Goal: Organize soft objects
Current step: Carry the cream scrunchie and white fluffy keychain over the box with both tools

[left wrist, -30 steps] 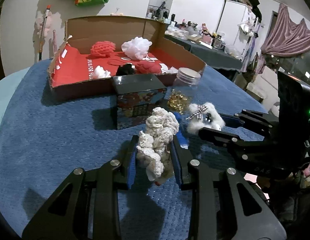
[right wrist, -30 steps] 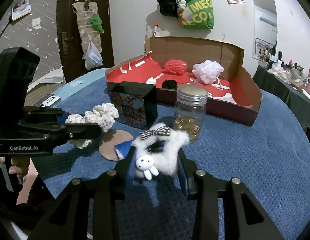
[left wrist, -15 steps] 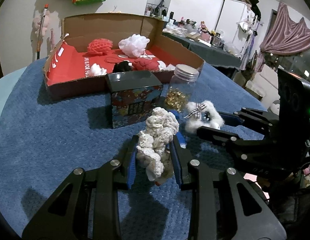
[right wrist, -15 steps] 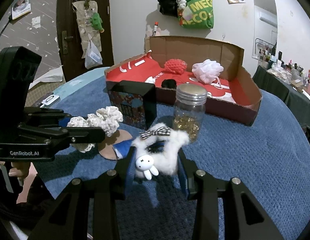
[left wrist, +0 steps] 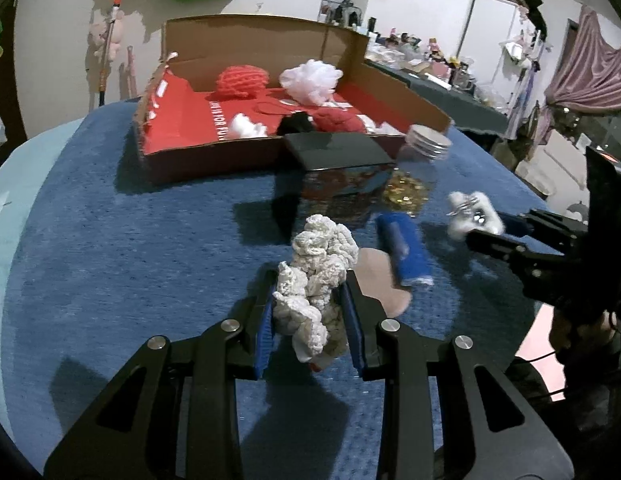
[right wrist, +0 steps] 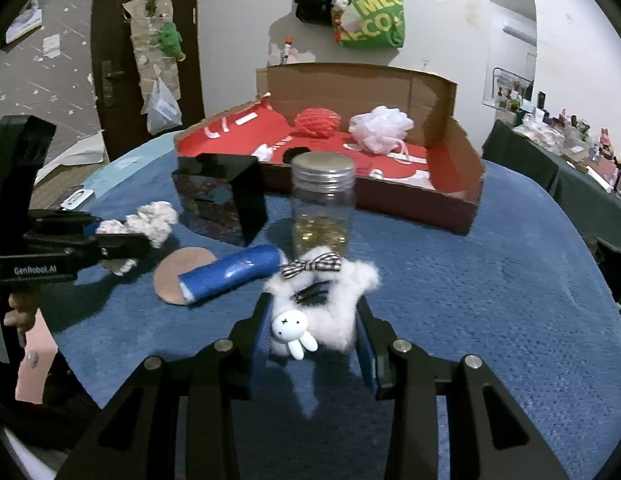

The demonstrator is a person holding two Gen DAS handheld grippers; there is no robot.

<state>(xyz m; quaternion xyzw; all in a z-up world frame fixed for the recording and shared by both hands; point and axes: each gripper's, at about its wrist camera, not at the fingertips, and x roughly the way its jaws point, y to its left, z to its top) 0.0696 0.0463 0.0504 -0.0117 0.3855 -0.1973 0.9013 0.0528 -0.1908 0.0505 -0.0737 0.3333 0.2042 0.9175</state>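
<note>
My left gripper (left wrist: 310, 320) is shut on a cream knitted scrunchie (left wrist: 316, 276) and holds it above the blue cloth. It also shows in the right wrist view (right wrist: 150, 222). My right gripper (right wrist: 314, 334) is shut on a white fluffy scrunchie (right wrist: 334, 312) with a checked bow and a small rabbit charm; it shows at the right of the left wrist view (left wrist: 472, 216). The cardboard box (right wrist: 446, 200) with a red lining stands behind, holding a red knitted ball (right wrist: 316, 122), a white mesh puff (right wrist: 380, 126) and other soft items.
A black printed box (right wrist: 222, 196) and a glass jar (right wrist: 322, 208) with gold contents stand between the grippers and the cardboard box. A blue roll (right wrist: 230, 274) lies on a round brown coaster (right wrist: 170, 276). The table's edge is near on the left.
Both grippers have risen and pulled back with their scrunchies held. The blue roll and coaster under them have come into view.
</note>
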